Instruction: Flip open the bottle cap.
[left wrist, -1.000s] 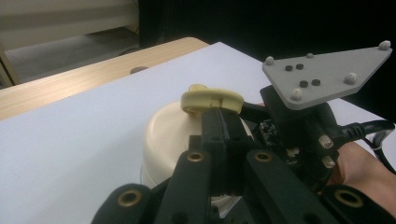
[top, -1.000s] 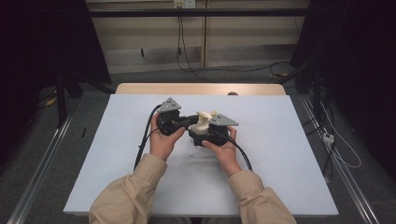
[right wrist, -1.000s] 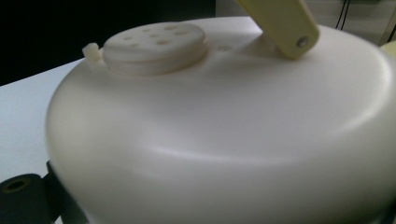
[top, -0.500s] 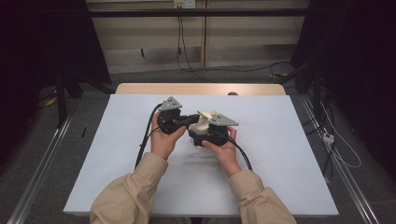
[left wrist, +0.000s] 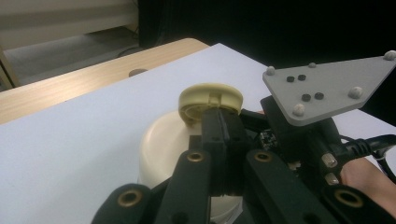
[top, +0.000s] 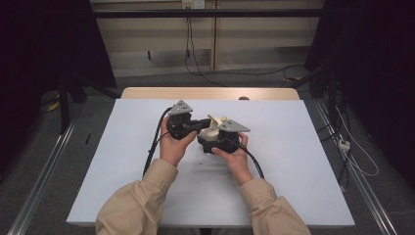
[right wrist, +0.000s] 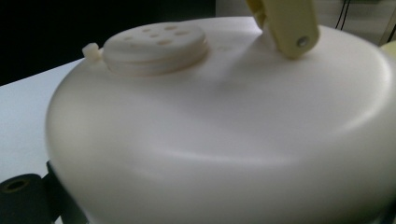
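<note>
A round cream pot (top: 211, 131) with a pale yellow handle (top: 216, 119) is held between both hands, just above the white table (top: 293, 171). My left gripper (top: 201, 125) reaches in from the left. Its jaws are shut on a pale yellow round cap (left wrist: 211, 99) on top of the pot (left wrist: 159, 140). My right gripper (top: 213, 142) is shut on the pot's body from the near right side, under its grey plate (left wrist: 327, 88). In the right gripper view the pot (right wrist: 224, 130) sits very close, with a perforated round vent (right wrist: 156, 46) and the yellow handle (right wrist: 285, 23) on top.
A bare wooden strip (top: 210, 93) runs along the table's far edge. Black cables (top: 151, 147) trail from both grippers toward the person. Metal rails (top: 39, 186) flank the table on the floor, and more cables lie at the right (top: 352, 156).
</note>
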`<action>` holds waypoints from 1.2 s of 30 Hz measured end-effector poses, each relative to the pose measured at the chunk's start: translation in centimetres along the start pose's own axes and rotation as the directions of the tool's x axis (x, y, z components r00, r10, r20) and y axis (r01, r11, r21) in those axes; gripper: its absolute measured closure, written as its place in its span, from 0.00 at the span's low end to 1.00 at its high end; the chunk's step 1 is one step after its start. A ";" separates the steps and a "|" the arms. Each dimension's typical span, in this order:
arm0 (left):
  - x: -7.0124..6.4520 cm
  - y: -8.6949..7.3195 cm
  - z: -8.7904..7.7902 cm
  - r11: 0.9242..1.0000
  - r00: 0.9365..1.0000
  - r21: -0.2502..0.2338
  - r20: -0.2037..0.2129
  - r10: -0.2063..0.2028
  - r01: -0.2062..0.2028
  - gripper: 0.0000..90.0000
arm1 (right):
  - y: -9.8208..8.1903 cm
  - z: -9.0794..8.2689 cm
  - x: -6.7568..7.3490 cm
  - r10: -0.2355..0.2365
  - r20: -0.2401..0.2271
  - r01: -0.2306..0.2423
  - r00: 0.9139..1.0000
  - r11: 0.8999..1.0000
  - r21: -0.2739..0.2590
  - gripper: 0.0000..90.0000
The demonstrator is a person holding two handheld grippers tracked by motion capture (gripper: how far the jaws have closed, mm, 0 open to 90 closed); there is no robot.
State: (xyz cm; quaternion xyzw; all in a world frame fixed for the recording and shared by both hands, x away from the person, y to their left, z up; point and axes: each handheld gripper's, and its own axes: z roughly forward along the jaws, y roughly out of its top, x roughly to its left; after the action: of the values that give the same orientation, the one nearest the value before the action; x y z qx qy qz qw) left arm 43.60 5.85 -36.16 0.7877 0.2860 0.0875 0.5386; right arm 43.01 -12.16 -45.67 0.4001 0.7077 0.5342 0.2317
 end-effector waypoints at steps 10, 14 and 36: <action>0.0 0.4 0.2 1.000 1.000 0.001 0.001 0.004 -0.004 1.00 | 0.0 0.0 0.0 0.001 0.000 -0.001 1.000 1.000 0.002 0.07; 0.0 0.4 0.4 1.000 1.000 0.003 0.002 0.003 -0.003 1.00 | 0.0 0.0 0.0 0.001 0.000 -0.001 1.000 1.000 0.002 0.07; 0.1 0.5 1.0 1.000 1.000 0.001 -0.001 -0.009 0.009 1.00 | 0.0 0.0 0.0 0.000 0.000 0.000 1.000 1.000 0.003 0.07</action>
State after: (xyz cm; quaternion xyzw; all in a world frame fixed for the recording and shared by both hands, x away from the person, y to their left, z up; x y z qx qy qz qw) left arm 44.35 5.00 -36.11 0.7867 0.2900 0.0851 0.5383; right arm 43.00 -12.16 -45.65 0.4006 0.7082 0.5334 0.2311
